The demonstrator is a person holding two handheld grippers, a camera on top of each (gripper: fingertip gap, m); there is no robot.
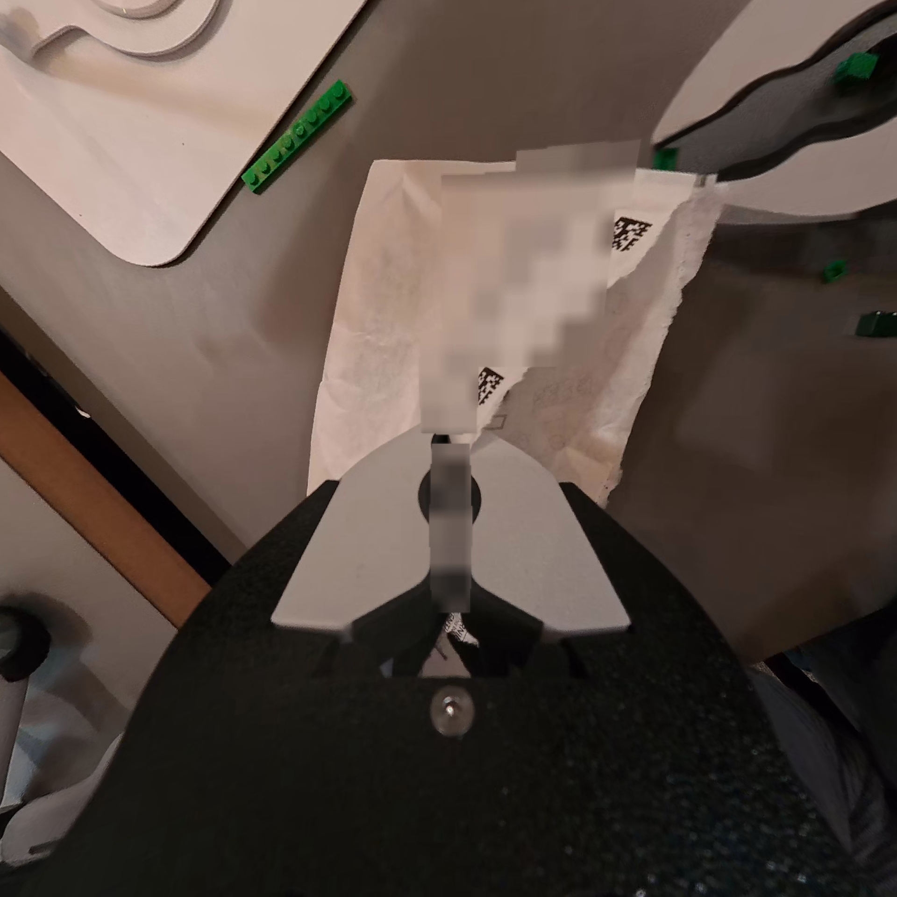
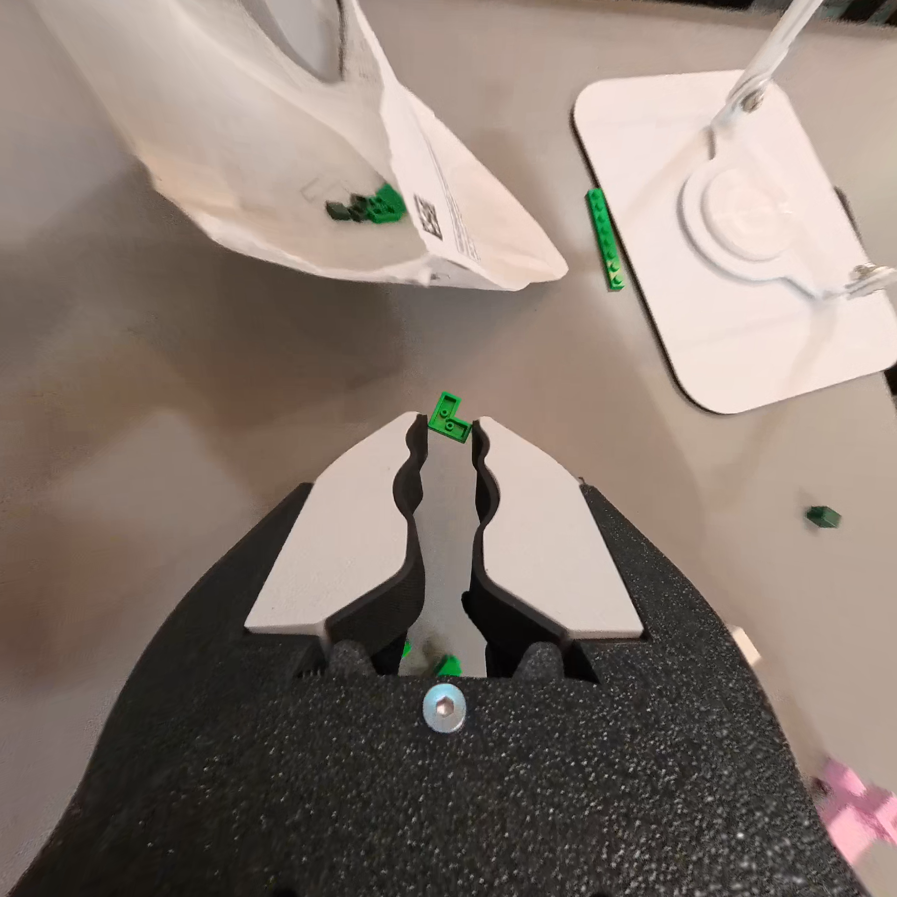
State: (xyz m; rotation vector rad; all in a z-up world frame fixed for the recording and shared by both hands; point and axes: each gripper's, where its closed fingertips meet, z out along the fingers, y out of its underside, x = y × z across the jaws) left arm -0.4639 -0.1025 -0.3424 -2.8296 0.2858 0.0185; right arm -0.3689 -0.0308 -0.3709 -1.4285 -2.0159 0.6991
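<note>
My left gripper (image 1: 451, 441) is shut on the edge of a white paper bag (image 1: 378, 315) with a torn open side. In the right wrist view the bag (image 2: 272, 160) hangs tilted above the grey table, with several green bricks (image 2: 369, 208) inside its mouth. My right gripper (image 2: 449, 427) pinches a small green L-shaped brick (image 2: 449, 420) between its fingertips, below and in front of the bag's opening. In the left wrist view the right gripper (image 1: 776, 97) shows at the top right, close to the bag's torn corner.
A long green plate (image 2: 604, 238) lies against a white stand base (image 2: 728, 242); both also show in the left wrist view, plate (image 1: 296, 138) and base (image 1: 121, 145). Loose dark green bricks (image 2: 822, 516) (image 1: 876, 324) lie on the table. A pink object (image 2: 859, 801) sits low right. The left gripper's tips are roughly 12 cm from the right gripper's. Left tips and right tips are each some 15 cm from the long green plate (image 2: 604, 238). Look for it in the left wrist view (image 1: 300, 136) too.
</note>
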